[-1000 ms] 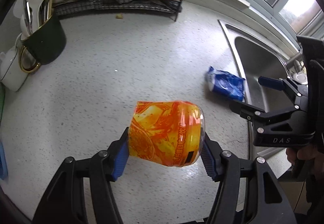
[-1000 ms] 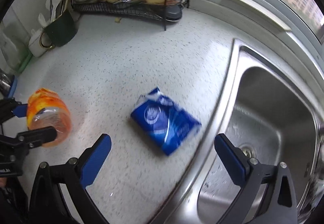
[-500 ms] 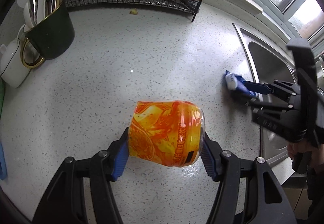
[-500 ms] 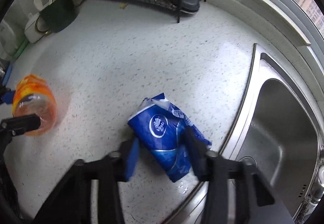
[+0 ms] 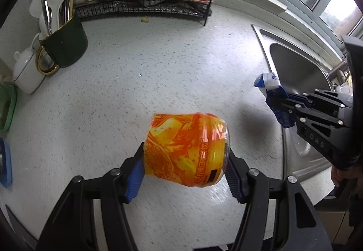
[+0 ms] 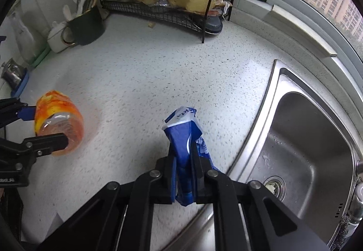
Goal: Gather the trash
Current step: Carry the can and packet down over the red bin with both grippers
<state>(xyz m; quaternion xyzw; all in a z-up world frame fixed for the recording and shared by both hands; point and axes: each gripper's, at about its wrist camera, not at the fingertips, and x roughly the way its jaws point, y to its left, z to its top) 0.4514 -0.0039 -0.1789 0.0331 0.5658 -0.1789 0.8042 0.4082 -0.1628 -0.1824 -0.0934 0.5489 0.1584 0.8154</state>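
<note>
My left gripper is shut on an orange-labelled plastic bottle and holds it on its side above the speckled white counter. The bottle also shows at the left of the right wrist view. My right gripper is shut on a crumpled blue and white wrapper and holds it clear of the counter, beside the sink. In the left wrist view the wrapper hangs from the right gripper at the right.
A steel sink lies at the right. A black wire rack with ginger stands at the back. A dark green utensil mug and a white teapot stand at the left. A food scrap lies near the rack.
My right gripper closed on the blue wrapper and lifted it off the counter; it now hangs crumpled between the fingers. The left gripper keeps its grip on the bottle.
</note>
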